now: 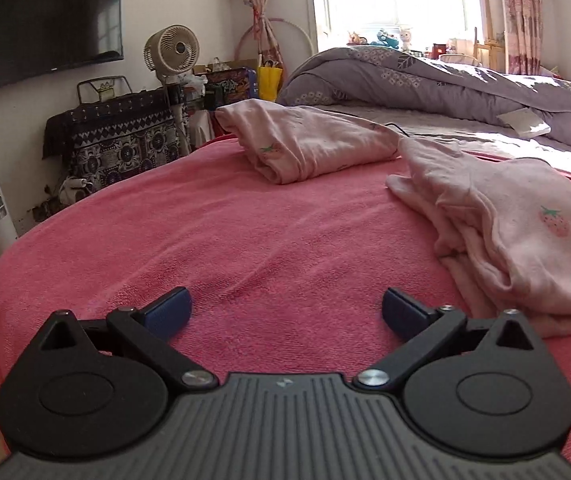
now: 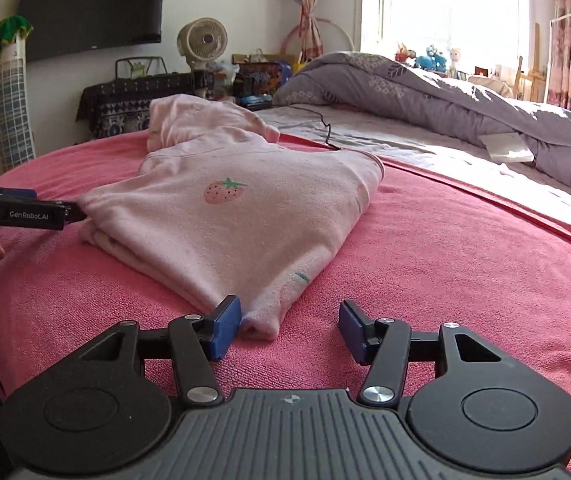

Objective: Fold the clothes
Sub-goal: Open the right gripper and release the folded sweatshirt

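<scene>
Two pink strawberry-print garments (image 2: 245,208) folded on towel (image 2: 445,280); both grippers' fingers spread, empty.

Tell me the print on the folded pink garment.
Pink strawberries with green leaves on the garment; clearest in the right wrist view.

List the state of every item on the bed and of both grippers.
Near pink garment: folded, flat on the towel.
Far pink garment: bunched, not flat.
Pink towel: spread over the bed.
Purple quilt: heaped, pushed back.
Left gripper: open, holding nothing.
Right gripper: open, garment corner between its fingers, unpinched.
</scene>
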A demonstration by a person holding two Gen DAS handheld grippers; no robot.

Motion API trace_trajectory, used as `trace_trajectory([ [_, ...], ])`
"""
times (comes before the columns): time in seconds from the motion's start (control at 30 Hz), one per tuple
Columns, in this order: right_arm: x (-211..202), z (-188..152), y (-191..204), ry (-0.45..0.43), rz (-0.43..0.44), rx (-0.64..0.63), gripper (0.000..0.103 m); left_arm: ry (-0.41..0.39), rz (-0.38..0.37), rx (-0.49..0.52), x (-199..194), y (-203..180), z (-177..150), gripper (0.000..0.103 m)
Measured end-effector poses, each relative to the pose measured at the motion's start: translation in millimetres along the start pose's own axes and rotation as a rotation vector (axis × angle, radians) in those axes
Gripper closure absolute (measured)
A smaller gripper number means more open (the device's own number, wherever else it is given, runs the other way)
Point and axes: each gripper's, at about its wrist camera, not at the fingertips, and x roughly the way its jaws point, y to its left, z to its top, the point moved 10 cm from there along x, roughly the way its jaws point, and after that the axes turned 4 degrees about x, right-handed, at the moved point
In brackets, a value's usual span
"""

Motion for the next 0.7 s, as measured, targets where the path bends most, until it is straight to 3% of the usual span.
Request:
trace_trajectory([
  [0.03, 0, -1, -1, -0.002, 0.009, 0.011, 0.048, -0.028, 0.004, -0.013, -7, -1, 10, 0.003],
  [0.07, 0, -2, 0, -0.006, 0.013, 0.020, 0.047, -0.070, -0.040, -0.029, -15, -8, 23, 0.002],
  [0.13, 2, -1, 2, -0.012, 0.008, 0.016, 0.047, -0.149, -0.201, -0.042, -28, -33, 51, 0.001],
  [0.2, 2, 1, 2, -0.018, 0.007, 0.016, 0.047, -0.192, -0.320, 0.009, -29, -68, 65, 0.000],
  [0.27, 2, 1, 0, -0.024, 0.019, 0.028, 0.047, -0.156, -0.299, 0.101, -14, -95, 61, 0.000],
  [0.37, 0, 1, -3, -0.027, 0.040, 0.047, 0.046, -0.031, -0.138, 0.239, 20, -103, 26, 0.000],
  [0.4, 0, 1, -3, -0.029, 0.047, 0.049, 0.046, -0.015, -0.133, 0.239, 24, -99, 15, 0.000],
  [0.47, -1, 0, -3, -0.031, 0.063, 0.052, 0.045, -0.004, -0.192, 0.128, 19, -83, 11, 0.000],
  [0.53, -4, 4, -4, -0.017, 0.087, 0.051, 0.045, 0.018, -0.227, 0.087, 19, -74, 3, 0.000],
  [0.7, -11, 53, -4, -0.059, 0.124, 0.051, 0.044, -0.008, -0.280, 0.008, 11, -60, -5, 0.000],
])
